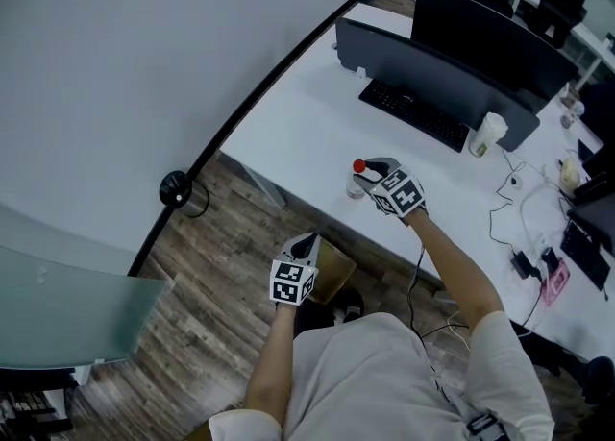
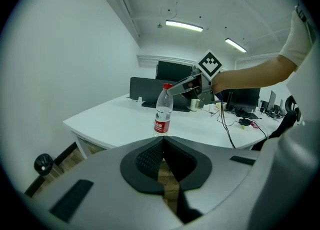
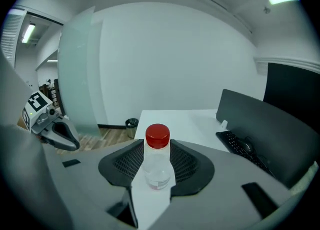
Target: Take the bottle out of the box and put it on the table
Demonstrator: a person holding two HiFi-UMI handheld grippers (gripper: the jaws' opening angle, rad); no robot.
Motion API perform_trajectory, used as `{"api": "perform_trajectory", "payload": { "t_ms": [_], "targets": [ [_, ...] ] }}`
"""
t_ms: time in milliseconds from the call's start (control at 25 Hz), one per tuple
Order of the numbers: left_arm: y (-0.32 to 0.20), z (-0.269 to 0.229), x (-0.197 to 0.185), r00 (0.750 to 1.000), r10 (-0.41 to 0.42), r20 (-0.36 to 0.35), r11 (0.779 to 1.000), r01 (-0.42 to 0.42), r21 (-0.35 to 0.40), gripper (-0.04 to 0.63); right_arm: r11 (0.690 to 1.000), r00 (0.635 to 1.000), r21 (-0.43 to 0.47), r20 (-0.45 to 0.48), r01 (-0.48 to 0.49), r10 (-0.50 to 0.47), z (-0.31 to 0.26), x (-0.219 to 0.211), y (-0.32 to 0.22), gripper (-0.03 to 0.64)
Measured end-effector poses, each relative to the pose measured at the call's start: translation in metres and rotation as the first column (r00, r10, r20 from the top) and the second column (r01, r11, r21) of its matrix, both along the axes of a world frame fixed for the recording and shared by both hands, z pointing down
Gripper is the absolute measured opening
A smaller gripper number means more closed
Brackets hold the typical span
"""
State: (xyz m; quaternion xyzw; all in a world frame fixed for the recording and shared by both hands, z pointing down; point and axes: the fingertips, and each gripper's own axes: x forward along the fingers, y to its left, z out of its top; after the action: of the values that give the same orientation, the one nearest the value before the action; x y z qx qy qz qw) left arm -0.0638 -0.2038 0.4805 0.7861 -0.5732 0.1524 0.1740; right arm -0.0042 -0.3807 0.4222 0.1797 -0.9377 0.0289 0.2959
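**Letting go of the bottle cleanly**

The bottle (image 1: pixel 357 182) stands upright on the table (image 1: pixel 307 132), close to the near edge, so I judge the set-down is nearly done and only the release is left. My right gripper (image 1: pixel 370 175) has its jaws spread wide. The red cap and the shoulders sit between the pads, which lie just beside the plastic on either side and do not seem to squeeze it.

To finish well, I want both pads clear of the bottle first. Then I draw the gripper straight back along its own line, with no sideways drift. The bottle looks light, is tall for its base, and stands near the edge, so a brush on the cap could tip it toward the floor.

My right forearm reaches out over the table edge, with the gripper pointing away from me and tilted somewhat down, marker cube on top.

My left gripper (image 1: pixel 307 240) hangs low over the box (image 1: pixel 336 271) on the floor, angled a little down toward the table. Its jaws are together and hold nothing.
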Motion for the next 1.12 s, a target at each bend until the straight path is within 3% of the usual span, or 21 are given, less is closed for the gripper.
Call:
{"api": "perform_trajectory", "payload": {
  "t_ms": [360, 600, 800, 1120],
  "targets": [
    [0.009, -0.004, 0.001, 1.000, -0.008, -0.012, 1.000, 0.008, 0.016, 0.014, 0.991, 0.989, 0.048, 0.083, -0.128, 0.123, -0.007, 0.001, -0.005, 0.202],
    [0.017, -0.016, -0.004, 1.000, 0.001, -0.029, 0.999, 0.000, 0.043, 0.015, 0.983, 0.978, 0.027, 0.108, -0.183, 0.179, -0.015, 0.013, 0.008, 0.201],
    [0.029, -0.030, -0.008, 0.997, 0.004, -0.074, 0.998, 0.000, 0.055, 0.015, 0.969, 0.958, -0.015, 0.149, -0.247, 0.247, -0.024, 0.026, 0.044, 0.201],
    [0.058, -0.048, -0.014, 0.996, -0.025, -0.084, 0.995, 0.032, 0.090, 0.014, 0.943, 0.933, -0.025, 0.143, -0.330, 0.331, -0.018, 0.058, 0.129, 0.201]
  ]
}}
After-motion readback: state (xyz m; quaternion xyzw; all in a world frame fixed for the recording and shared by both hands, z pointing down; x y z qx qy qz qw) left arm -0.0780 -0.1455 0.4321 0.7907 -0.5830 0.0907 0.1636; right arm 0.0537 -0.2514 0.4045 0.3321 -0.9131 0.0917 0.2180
